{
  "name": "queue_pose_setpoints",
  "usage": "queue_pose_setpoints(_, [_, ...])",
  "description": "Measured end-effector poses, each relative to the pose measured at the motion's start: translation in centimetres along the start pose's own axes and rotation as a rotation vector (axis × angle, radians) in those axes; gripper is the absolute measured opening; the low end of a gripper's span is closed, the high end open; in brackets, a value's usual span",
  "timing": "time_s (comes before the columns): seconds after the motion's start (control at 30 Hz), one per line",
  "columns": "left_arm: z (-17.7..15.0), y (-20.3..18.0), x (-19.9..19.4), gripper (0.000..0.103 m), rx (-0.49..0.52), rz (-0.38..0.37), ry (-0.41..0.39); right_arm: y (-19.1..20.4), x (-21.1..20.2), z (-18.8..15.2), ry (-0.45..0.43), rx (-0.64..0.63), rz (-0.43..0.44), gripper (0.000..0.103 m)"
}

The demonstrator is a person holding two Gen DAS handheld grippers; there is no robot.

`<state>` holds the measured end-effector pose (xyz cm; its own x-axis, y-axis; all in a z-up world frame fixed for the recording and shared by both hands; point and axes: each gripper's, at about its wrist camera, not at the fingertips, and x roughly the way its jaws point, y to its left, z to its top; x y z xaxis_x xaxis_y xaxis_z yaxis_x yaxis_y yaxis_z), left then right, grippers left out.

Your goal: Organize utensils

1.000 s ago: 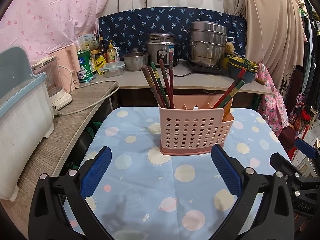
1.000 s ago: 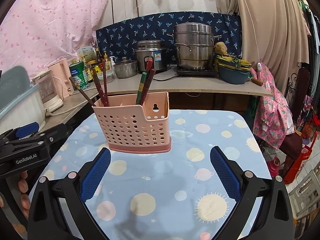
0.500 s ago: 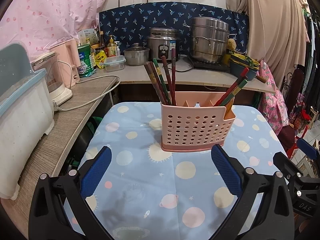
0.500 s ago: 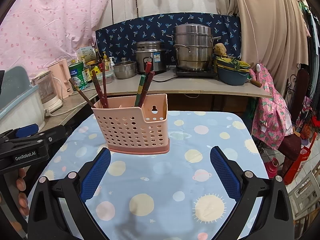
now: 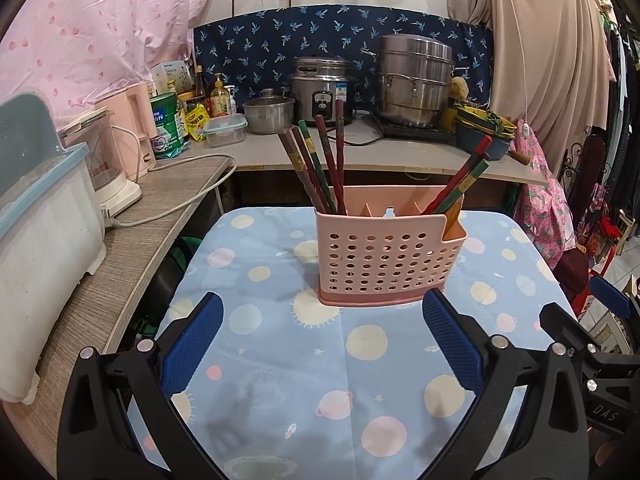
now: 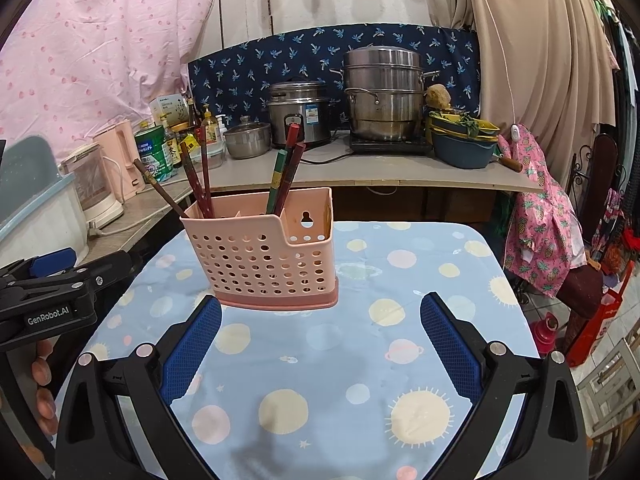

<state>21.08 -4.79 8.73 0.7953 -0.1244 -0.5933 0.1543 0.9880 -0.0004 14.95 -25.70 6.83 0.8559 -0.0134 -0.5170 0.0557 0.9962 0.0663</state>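
Note:
A pink perforated utensil holder (image 5: 386,258) stands on the blue planet-print tablecloth (image 5: 320,360); it also shows in the right wrist view (image 6: 266,264). Several dark chopsticks (image 5: 320,168) lean in its left compartment, and two or three more chopsticks (image 5: 460,182) lean in its right compartment. My left gripper (image 5: 322,340) is open and empty, held back from the holder's front. My right gripper (image 6: 320,340) is open and empty, in front of and to the right of the holder. The left gripper's body (image 6: 52,300) shows at the left edge of the right wrist view.
A counter (image 5: 400,156) behind the table carries a rice cooker (image 5: 322,92), a steamer pot (image 5: 416,80), a small pot, bowls and bottles. A white bin (image 5: 40,240) and kettles stand on the left counter. Clothes hang at the right.
Both grippers have drawn back and risen slightly, so the holder sits a little farther off. Both stay open and empty. The holder and chopsticks have not moved.

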Motion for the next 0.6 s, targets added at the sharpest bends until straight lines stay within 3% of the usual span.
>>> queue_pose_setpoints(0.6, [0.0,-0.8,0.1,0.096,0.02,-0.007,-0.002,1.2,0.1,-0.1,-0.014,-0.053,-0.036,0.096])
